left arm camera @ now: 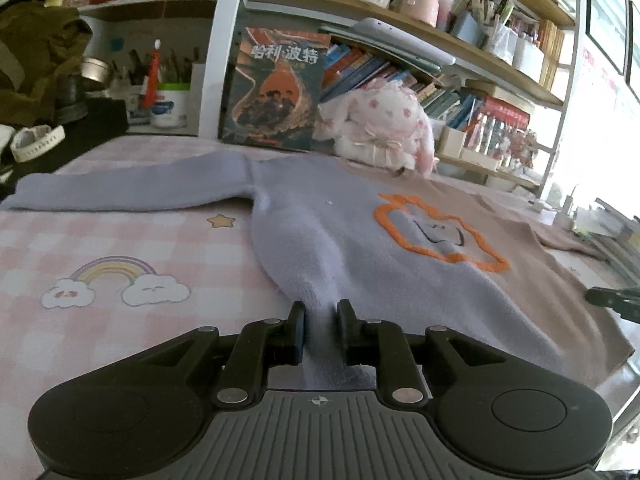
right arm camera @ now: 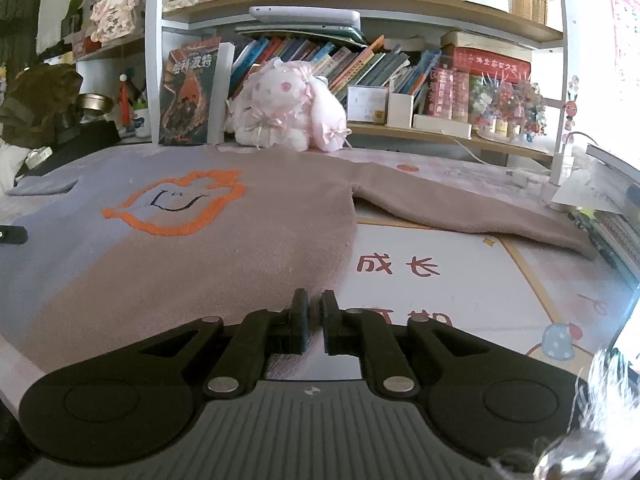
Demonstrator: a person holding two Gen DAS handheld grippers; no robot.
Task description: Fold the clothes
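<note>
A two-tone sweater, lilac on one half and tan on the other, lies spread flat on the table (left arm camera: 360, 248) (right arm camera: 208, 248) with an orange outlined patch on its chest (left arm camera: 436, 232) (right arm camera: 176, 204). Its lilac sleeve (left arm camera: 128, 192) stretches left, its tan sleeve (right arm camera: 472, 216) right. My left gripper (left arm camera: 321, 312) is shut on the lilac bottom hem, with fabric bunched between the fingers. My right gripper (right arm camera: 315, 304) sits at the tan bottom corner of the sweater with its jaws nearly closed on the hem edge.
A pink checked table cover with a rainbow print (left arm camera: 116, 280) lies under the sweater. A pink plush rabbit (right arm camera: 284, 112) and a dark book (right arm camera: 188, 96) stand at the back. Shelves of books (right arm camera: 360, 60) rise behind. Papers and a stack of books (right arm camera: 612, 208) lie at the right edge.
</note>
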